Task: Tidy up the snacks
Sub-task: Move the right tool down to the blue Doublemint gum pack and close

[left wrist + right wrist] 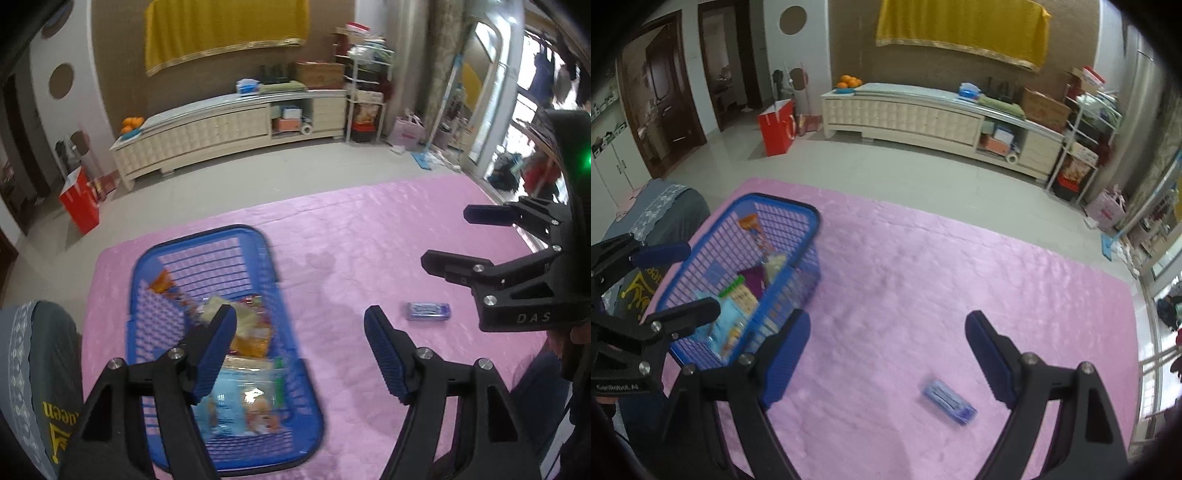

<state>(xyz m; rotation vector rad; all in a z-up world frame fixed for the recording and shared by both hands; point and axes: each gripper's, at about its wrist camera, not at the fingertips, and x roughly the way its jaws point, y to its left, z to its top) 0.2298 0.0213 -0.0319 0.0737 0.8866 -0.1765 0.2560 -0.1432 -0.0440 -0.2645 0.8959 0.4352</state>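
Observation:
A blue plastic basket (255, 243) sits on the pink cloth and holds several snack packets (247, 332); it also shows at the left of the right wrist view (798, 210). A small blue-purple snack packet (428, 312) lies alone on the cloth, and it shows in the right wrist view (949, 400). My left gripper (299, 354) is open and empty above the basket's right edge. My right gripper (886, 358) is open and empty, above the cloth just behind and left of the lone packet; it shows in the left wrist view (443, 236).
The pink cloth (923, 266) covers a table whose far edge meets a tiled floor. A cream TV cabinet (923, 114), a red paper bag (777, 125) and a cluttered shelf (1082, 133) stand beyond. A grey cushioned seat (37, 369) is at the left.

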